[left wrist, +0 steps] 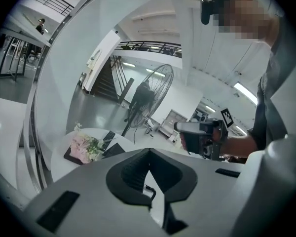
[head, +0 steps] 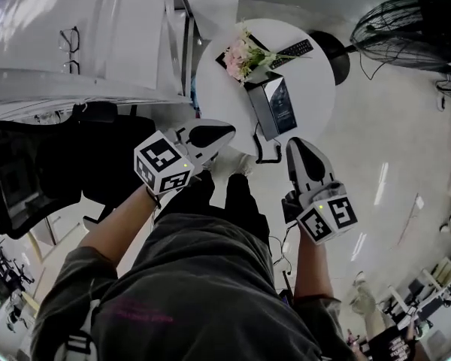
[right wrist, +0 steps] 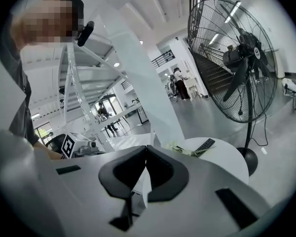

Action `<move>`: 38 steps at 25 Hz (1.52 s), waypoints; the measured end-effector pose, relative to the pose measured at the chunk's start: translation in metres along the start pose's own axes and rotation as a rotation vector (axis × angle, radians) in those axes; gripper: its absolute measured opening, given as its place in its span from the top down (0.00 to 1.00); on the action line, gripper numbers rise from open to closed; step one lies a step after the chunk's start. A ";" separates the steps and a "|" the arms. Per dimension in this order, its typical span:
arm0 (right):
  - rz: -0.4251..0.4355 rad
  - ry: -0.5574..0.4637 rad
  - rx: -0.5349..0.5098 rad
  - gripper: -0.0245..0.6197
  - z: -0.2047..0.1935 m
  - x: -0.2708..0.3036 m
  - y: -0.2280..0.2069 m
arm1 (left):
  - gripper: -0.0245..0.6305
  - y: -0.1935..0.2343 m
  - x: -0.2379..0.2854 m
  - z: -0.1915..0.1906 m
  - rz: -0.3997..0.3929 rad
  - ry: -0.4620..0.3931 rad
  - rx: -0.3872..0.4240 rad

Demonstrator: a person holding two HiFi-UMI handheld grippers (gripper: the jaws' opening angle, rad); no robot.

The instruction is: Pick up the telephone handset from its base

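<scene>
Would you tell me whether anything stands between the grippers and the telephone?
Nothing visible does. The telephone sits at the table's near edge, nearest the left gripper and right gripper, both shut; flowers and remote lie beyond it.

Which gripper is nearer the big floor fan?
Right. The right gripper hangs on the side toward the floor fan; the left gripper is farther off, nearer the black chair.
</scene>
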State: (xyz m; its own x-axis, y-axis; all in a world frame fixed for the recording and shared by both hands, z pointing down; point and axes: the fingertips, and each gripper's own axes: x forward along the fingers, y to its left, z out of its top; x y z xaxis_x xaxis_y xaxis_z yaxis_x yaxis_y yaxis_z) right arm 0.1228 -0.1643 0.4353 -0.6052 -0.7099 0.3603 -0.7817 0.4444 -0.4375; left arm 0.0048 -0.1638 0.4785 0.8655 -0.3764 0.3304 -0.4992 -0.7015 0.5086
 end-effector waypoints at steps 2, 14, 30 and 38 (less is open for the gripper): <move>0.025 0.020 0.005 0.93 -0.004 0.006 -0.011 | 0.94 0.008 0.011 -0.014 0.033 0.012 -0.031; 0.122 0.117 0.022 0.93 -0.029 0.033 -0.075 | 0.94 0.042 0.069 -0.067 0.153 0.012 -0.186; 0.145 0.191 0.042 0.93 -0.070 0.053 -0.113 | 0.94 0.082 0.121 -0.128 0.178 0.013 -0.338; 0.136 0.211 0.062 0.93 -0.085 0.055 -0.121 | 0.81 0.092 0.140 -0.140 0.147 0.004 -0.408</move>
State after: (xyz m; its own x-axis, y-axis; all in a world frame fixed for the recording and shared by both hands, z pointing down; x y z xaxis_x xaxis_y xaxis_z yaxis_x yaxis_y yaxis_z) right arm 0.1714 -0.2106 0.5783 -0.7275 -0.5130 0.4556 -0.6839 0.4890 -0.5415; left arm 0.0746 -0.1969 0.6828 0.7845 -0.4515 0.4250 -0.5925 -0.3436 0.7286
